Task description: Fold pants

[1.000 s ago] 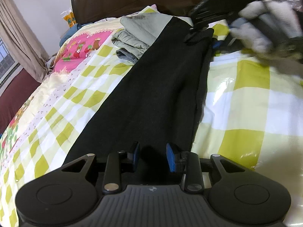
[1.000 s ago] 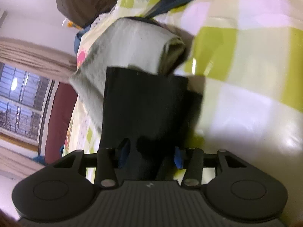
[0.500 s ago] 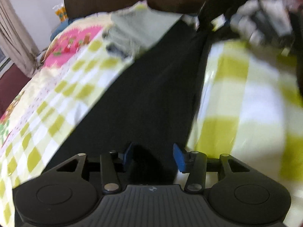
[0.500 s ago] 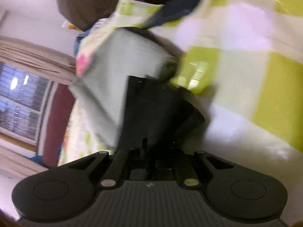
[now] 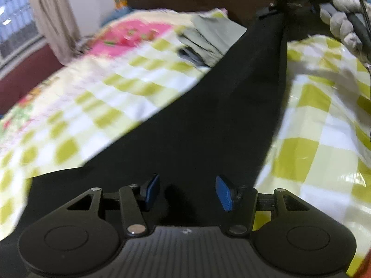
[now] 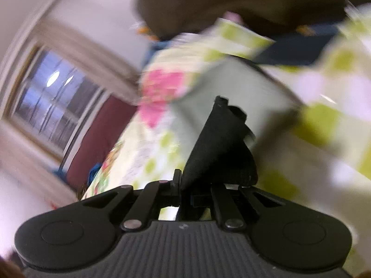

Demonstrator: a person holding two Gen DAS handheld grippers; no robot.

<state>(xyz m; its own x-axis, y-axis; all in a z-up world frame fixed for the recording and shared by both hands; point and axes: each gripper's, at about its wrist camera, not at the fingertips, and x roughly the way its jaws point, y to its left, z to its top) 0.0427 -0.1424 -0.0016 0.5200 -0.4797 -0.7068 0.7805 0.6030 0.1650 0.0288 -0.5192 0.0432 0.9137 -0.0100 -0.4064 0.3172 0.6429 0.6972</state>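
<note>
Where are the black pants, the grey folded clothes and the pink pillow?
black pants (image 5: 222,120), left wrist view, mid-leg.
grey folded clothes (image 5: 208,39), left wrist view, top layer.
pink pillow (image 5: 129,34), left wrist view, centre.

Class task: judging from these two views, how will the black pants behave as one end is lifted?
Probably floppy: the black pants sag from the right gripper, which pinches a bunched end. Likely light, one pinch lifting them. They may drag across the checked sheet.

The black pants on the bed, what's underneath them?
Under the black pants lies the checked yellow-green and white bedsheet. At the far end they overlap a folded grey-green garment. What lies beneath their middle is covered and cannot be seen.
</note>
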